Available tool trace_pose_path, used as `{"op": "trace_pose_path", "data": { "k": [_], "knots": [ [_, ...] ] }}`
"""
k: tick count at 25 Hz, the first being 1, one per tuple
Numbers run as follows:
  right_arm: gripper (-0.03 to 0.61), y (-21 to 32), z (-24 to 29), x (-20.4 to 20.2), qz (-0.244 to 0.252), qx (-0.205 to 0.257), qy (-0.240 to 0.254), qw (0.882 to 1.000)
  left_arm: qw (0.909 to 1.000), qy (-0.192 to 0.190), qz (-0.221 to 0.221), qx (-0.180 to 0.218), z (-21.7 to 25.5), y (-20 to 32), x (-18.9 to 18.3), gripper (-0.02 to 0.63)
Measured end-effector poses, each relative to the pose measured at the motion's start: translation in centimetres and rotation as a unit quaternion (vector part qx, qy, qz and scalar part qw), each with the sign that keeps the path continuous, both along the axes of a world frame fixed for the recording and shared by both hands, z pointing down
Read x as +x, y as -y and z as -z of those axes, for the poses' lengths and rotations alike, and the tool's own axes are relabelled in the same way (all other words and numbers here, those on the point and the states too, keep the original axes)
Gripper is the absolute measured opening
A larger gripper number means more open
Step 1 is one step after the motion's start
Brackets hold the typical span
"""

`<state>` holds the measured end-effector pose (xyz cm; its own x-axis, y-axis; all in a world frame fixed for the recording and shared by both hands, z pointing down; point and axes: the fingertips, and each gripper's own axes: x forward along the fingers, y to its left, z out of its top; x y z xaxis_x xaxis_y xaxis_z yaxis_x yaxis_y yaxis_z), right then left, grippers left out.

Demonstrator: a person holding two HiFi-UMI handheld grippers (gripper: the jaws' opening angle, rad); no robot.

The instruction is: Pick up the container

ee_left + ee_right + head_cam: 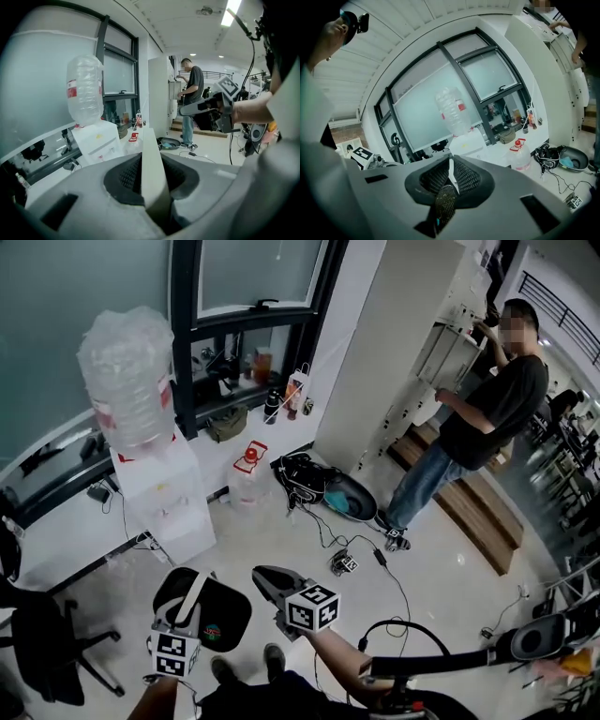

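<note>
The container [223, 617] is a round black thing, held up over the floor at the lower left of the head view. My left gripper [194, 594] reaches across its top, shut on it. In the left gripper view a cream slab [151, 154] stands upright between the pads of the left gripper [150, 185]; I take this to be the container's wall. My right gripper [272, 579] hangs apart from the container, to its right. In its own view the right gripper [450, 176] has its pads nearly together, with a thin slit of light and nothing between them.
A white water dispenser [167, 498] with a big clear bottle [127, 381] stands ahead on the left. A red-capped jug [248, 479], a black bag [305, 479] and cables [375, 559] lie on the floor. A person [487, 399] stands by the lockers. An office chair [47, 643] is at the left.
</note>
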<state>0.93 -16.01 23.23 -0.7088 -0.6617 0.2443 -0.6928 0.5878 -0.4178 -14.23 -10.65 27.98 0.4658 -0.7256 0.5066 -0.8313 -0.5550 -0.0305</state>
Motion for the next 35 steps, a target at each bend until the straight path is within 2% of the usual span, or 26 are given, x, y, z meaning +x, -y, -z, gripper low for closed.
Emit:
{"op": "trace_pose_path", "data": {
  "k": [20, 35],
  "knots": [
    [0.009, -1.8, 7.6, 1.0, -0.032, 0.091, -0.051, 0.994, 0.9987, -0.008, -0.039, 0.031, 5.3, -2.5, 1.0, 0.083],
    [0.009, -2.5, 8.5, 2.5, -0.046, 0.107, -0.066, 0.991, 0.9982, -0.013, -0.05, 0.03, 5.7, -3.2, 2.8, 0.083]
  ]
}}
